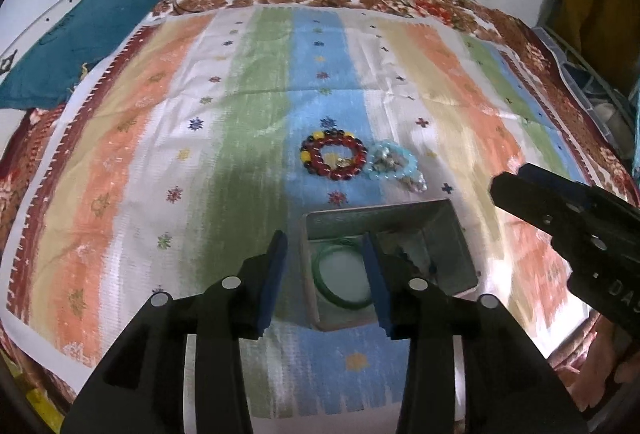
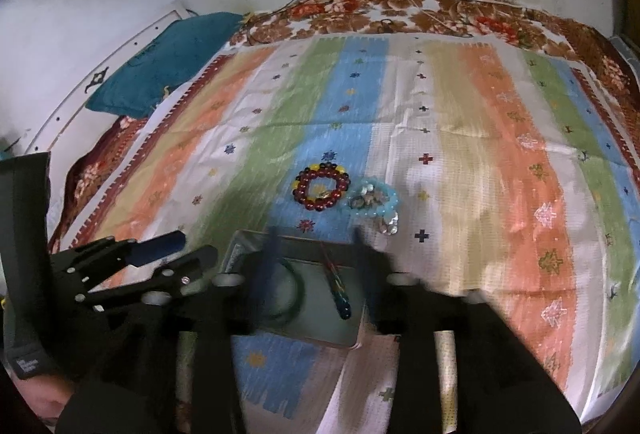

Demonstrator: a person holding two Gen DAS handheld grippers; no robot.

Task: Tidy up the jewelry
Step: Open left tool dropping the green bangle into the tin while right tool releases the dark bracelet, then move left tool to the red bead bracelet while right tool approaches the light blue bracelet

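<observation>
Jewelry is found in two places: two beaded bracelets lie on the striped cloth, and further pieces are already inside the grey box.

Position. The red bracelet and the blue bracelet are touching, side by side, just beyond the far wall of the box. A small silvery trinket lies against the blue bracelet; what it is cannot be told. In the box a green bangle lies flat, with one dark multicoloured strand beside it.

Grippers. The left gripper is held above the near side of the box, jaws apart and empty. The right gripper is blurred above the box; its jaws appear apart with nothing between them.

Risks. Because the two bracelets touch, a pinch on one is judged likely to drag or snag the other. The charms lying within each ring may be caught instead of the beads. The light box may be shoved if a finger strikes its wall.

Count. Bracelets on cloth: two. Items seen in box: two. Boxes: one. Grippers: two.
</observation>
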